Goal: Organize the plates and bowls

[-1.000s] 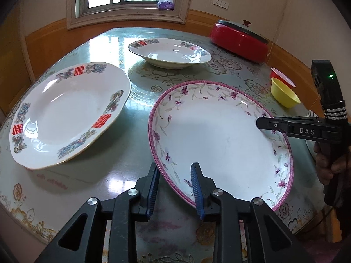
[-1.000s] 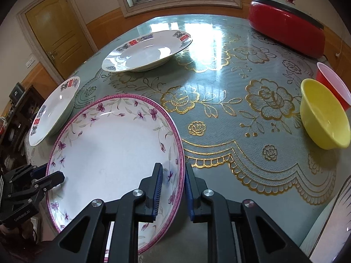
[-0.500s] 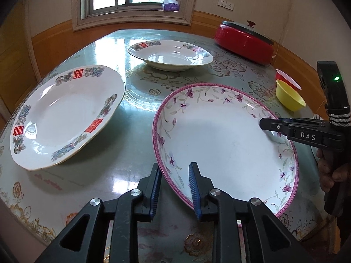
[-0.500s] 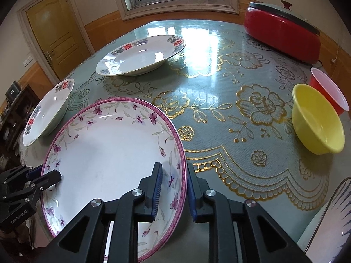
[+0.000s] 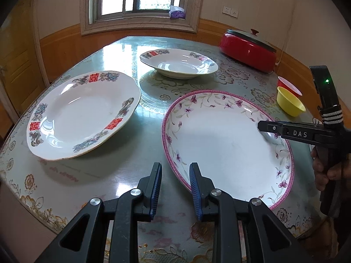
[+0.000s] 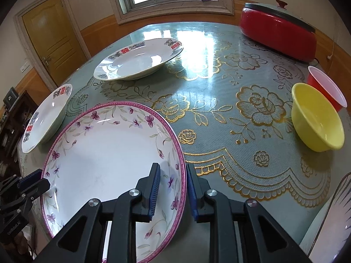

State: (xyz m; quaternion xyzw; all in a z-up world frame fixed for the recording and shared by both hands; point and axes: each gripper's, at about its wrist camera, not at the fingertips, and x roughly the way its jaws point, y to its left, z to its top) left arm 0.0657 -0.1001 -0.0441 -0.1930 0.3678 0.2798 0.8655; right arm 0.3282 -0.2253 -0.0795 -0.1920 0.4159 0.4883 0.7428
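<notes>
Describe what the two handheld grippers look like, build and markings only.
Both are black plastic tools. The left gripper and right gripper each have two fingers with ribbed blue pads and silver pivot screws. Side-on, the right one shows white "DAS" lettering, a green indicator light and a silver-banded handle held in a bare hand.

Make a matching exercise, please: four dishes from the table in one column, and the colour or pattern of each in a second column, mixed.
Things:
1. big plate between both grippers
2. bowl nearer the right gripper
3. bowl behind it
4. lidded pot

Looks:
a. red, grey lid
b. yellow
c. pink rim, purple flowers
d. red outside, white inside

Pairs: 1-c, 2-b, 3-d, 4-a
</notes>
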